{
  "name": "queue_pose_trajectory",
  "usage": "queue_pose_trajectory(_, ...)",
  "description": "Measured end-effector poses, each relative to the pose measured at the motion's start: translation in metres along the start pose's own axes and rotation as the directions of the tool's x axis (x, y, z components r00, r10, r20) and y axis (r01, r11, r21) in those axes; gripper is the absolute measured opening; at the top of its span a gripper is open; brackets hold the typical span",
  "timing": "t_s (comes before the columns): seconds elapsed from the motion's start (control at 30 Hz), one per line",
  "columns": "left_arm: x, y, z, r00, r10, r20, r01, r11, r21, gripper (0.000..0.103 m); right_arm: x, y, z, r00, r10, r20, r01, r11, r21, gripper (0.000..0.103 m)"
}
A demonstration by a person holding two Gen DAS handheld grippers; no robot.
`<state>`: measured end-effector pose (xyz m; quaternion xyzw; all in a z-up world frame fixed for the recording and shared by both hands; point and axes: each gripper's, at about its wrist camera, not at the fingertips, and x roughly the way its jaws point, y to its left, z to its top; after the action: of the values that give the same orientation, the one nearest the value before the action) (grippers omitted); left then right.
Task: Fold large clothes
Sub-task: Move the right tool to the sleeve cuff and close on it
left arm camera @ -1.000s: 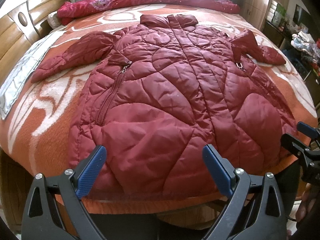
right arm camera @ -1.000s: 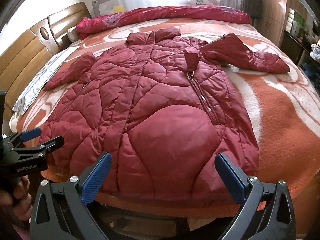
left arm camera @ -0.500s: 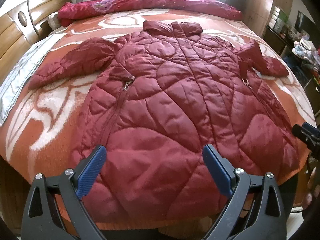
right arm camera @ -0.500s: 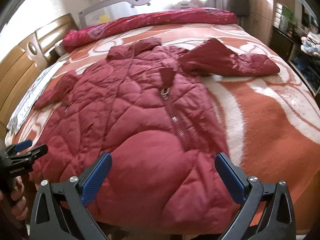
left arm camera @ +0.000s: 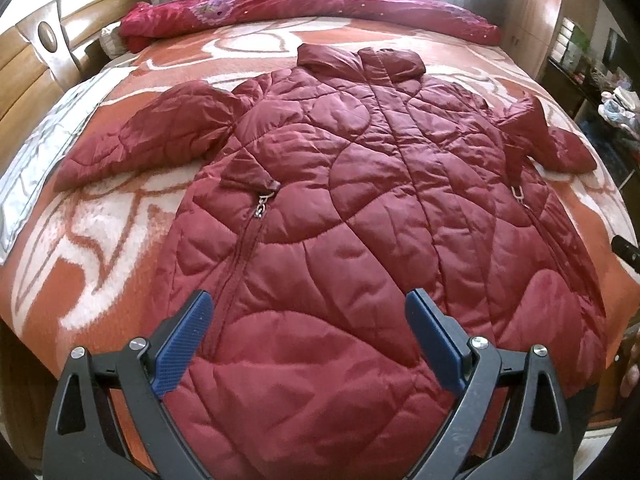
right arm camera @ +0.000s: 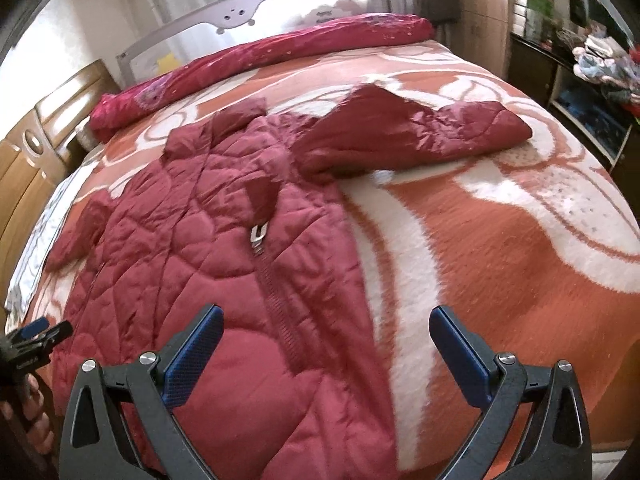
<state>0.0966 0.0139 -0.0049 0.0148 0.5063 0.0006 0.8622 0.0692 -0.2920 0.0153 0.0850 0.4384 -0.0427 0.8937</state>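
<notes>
My left gripper (left arm camera: 308, 340) hangs wide open above the hem of the dark red quilted coat (left arm camera: 360, 220), spread flat on the bed (left arm camera: 100, 272).

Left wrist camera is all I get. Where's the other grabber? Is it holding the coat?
Observer: No. The right gripper is open, one finger over the jacket edge, the other over the bare blanket.
Operator: Is the far sleeve flat?
Observer: The right sleeve lies bent at the elbow, stretched out across the blanket.
Operator: Can you see my grabber?
Observer: Yes, the left gripper pokes in by the jacket's other bottom corner, with a hand around its handle.
</notes>
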Motion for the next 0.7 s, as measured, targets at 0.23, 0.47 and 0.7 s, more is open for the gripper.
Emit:
queue_pose_trajectory(0.23,0.011,-0.002,0.016,1.000,-0.017,-0.009,0.017,1.000,-0.018,0.098,0.023,-0.043,0.032,0.999,-0.032,0.003,0.032,0.996,0.081,0.103)
queue_pose_trajectory(0.47,0.026,-0.011,0.032,0.999,-0.032,-0.035,0.031,0.999,-0.013,0.098,0.055,-0.093,0.071,0.998,-0.064,0.017,0.060,0.985,0.160,0.103)
queue_pose_trajectory(0.7,0.043,-0.015,0.044,0.997,-0.029,-0.065,0.028,1.000,-0.012,0.098,0.096,-0.154,0.112,0.995,-0.093,0.046,0.077,0.960,0.270,0.100)
